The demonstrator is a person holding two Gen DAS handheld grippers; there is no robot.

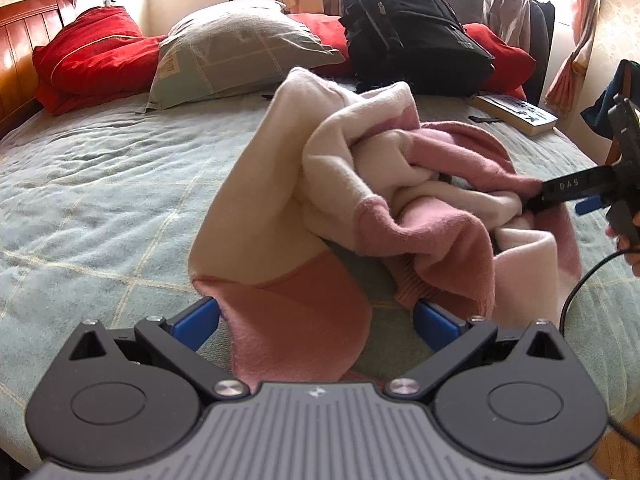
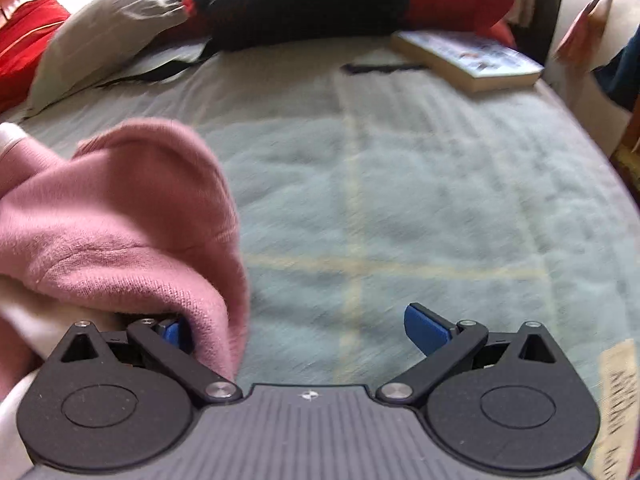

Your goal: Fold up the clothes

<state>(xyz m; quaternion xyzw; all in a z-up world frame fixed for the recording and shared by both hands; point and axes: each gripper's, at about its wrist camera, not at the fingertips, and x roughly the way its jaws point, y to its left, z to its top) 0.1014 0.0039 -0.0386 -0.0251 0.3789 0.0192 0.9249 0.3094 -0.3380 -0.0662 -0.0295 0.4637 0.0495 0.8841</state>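
The pink-and-cream knitted sweater (image 1: 400, 200) lies bunched, folding barely begun; left gripper (image 1: 316, 320) released, right gripper (image 2: 296, 324) seemingly too.

My two wrist views skim low over the bed (image 1: 100, 184) toward its pillows, sharing the book (image 2: 468, 60).

pink and cream sweater (image 1: 360, 200) bunched on the bed (image 1: 100, 184); left tool (image 1: 316, 320) spread wide around its hem.
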